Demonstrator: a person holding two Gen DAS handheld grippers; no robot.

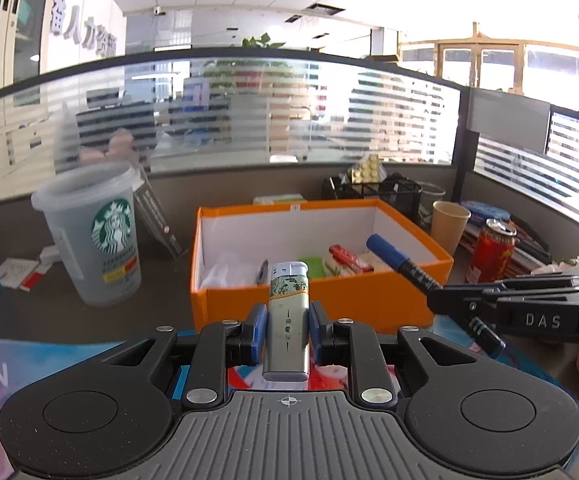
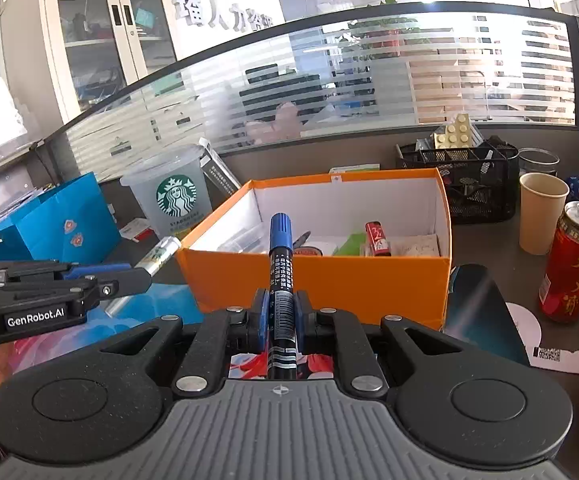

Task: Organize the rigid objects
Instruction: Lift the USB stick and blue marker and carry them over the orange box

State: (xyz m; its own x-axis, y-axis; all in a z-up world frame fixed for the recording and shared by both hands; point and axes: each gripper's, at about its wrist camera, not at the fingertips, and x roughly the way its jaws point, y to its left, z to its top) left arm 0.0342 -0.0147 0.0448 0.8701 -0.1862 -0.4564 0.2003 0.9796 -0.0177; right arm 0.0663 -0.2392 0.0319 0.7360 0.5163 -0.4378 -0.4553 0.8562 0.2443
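Held: we have the left gripper point(image 1: 287, 330) clenched on a lighter point(image 1: 288, 312) and the right gripper point(image 2: 281, 320) clenched on a blue marker point(image 2: 279, 280), both poised just short of the orange box's point(image 2: 313, 280) near wall. Risks, as we judge them: either long item could clip that rim and twist in the pads; released together, they may knock each other or the small items already inside.

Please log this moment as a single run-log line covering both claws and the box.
left claw: shut on lighter | right claw: shut on blue marker | orange box: open, partly filled | both items short of box
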